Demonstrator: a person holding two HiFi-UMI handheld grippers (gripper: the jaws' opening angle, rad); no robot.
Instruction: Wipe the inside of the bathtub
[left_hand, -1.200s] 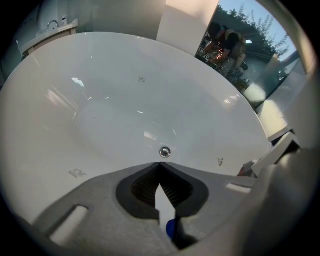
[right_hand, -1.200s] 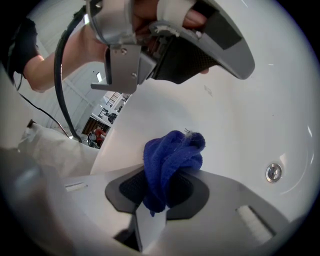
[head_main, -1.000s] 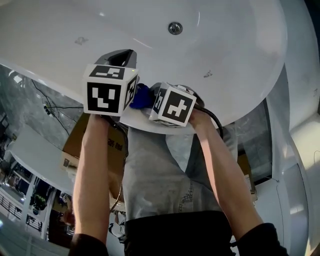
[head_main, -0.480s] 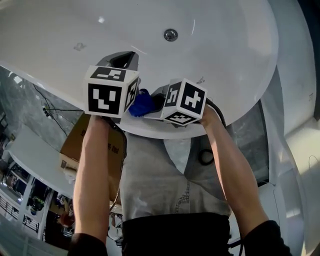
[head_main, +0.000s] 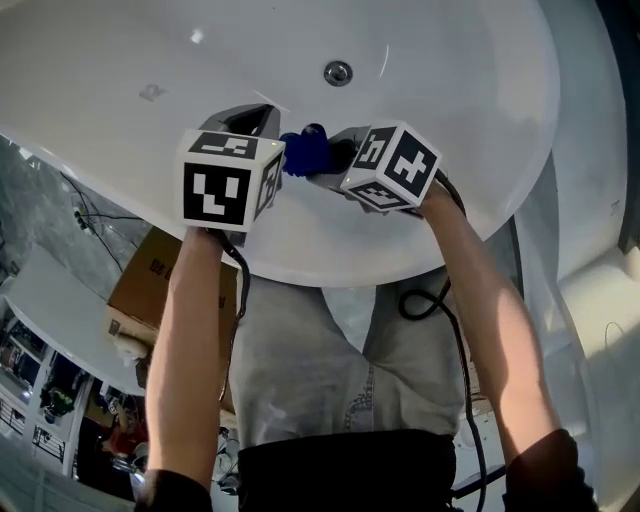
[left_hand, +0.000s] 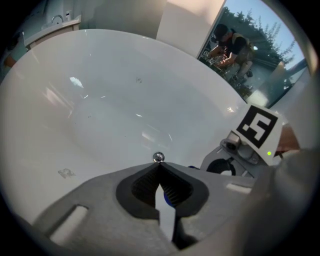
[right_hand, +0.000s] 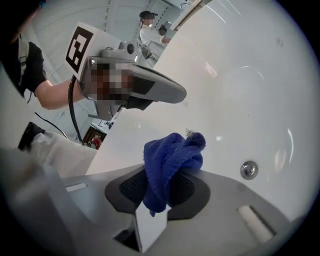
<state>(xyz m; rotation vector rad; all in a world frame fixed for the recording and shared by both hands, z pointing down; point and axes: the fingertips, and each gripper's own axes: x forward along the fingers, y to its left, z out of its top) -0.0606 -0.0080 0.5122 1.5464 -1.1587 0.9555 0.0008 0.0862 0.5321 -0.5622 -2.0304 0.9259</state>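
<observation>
The right gripper (right_hand: 162, 187) clamps a crumpled blue terry cloth (right_hand: 172, 152) between its jaws, above the glossy white bathtub's (right_hand: 240, 75) inner wall. Just to its left, the left gripper (left_hand: 159, 175) has its jaws pressed together, empty. A round metal drain (right_hand: 248, 170) lies ahead of both.

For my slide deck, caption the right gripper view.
Right gripper jaws shut on a bunched blue cloth inside the white bathtub, near its drain.
</observation>
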